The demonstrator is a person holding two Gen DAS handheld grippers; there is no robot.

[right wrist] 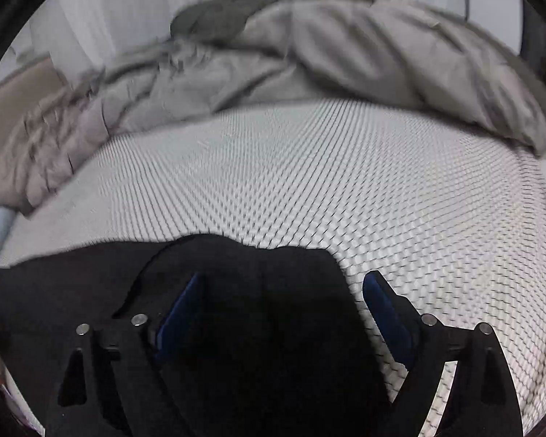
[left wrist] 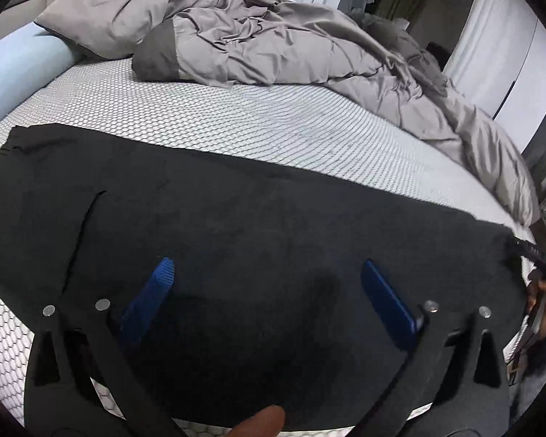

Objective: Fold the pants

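Flat black pants [left wrist: 236,218] on honeycomb-textured mattress [left wrist: 236,120].

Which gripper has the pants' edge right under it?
The right gripper: the black pants end beneath it, honeycomb mattress beside. The left gripper sits mid-fabric.

Beyond the black pants [left wrist: 236,211], bare mattress [left wrist: 258,127] lies open; farther back, the rumpled grey duvet [left wrist: 273,43] blocks passage.

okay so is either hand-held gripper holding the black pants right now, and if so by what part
Nothing is held. The left hand-held gripper and right hand-held gripper both stand open over the black pants, pads apart.
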